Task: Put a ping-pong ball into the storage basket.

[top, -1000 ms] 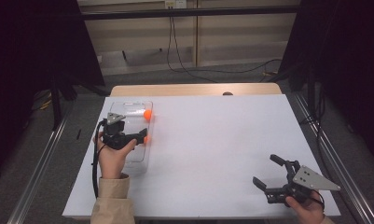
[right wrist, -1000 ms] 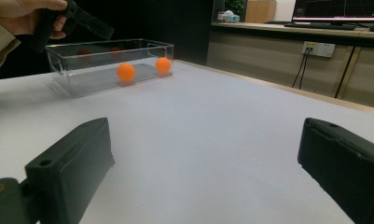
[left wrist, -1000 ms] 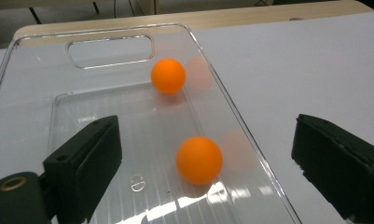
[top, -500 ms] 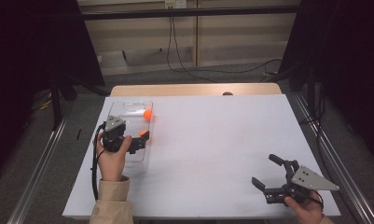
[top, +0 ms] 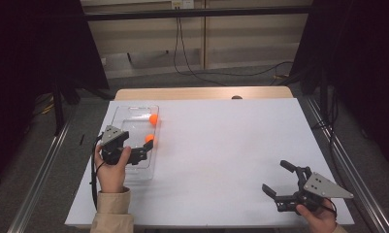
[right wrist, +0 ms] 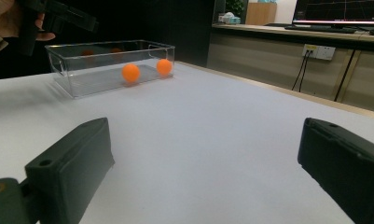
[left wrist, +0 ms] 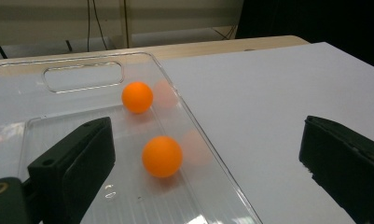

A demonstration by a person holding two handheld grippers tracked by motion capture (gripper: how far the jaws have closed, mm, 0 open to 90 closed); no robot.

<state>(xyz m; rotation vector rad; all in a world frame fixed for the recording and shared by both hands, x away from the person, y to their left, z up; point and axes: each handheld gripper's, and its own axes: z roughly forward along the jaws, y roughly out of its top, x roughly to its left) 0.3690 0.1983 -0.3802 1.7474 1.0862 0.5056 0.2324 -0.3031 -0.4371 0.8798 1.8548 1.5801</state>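
A clear plastic bin (top: 134, 109) stands at the left of the white table and holds two orange balls. One ball (top: 153, 119) lies farther back, the other (top: 149, 139) nearer, both against the bin's right wall. My left gripper (top: 144, 151) hovers over the bin's near part. Its jaws have just been opening and now stand wide with nothing gripped; the nearer ball (left wrist: 162, 156) lies ahead of them and the far ball (left wrist: 137, 97) beyond. My right gripper (top: 275, 177) rests open near the front right of the table, aimed at the bin (right wrist: 72, 70) across bare tabletop.
The white sheet (top: 231, 145) covers the table, with a strip of wooden tabletop (top: 202, 93) along the far edge. Metal rails (top: 41, 179) run along both sides. Dark curtains and cables lie beyond the table.
My left gripper has drawn back a little toward the person and to the left, away from the nearer ball, which now lies free in the bin. The right gripper has stayed put.
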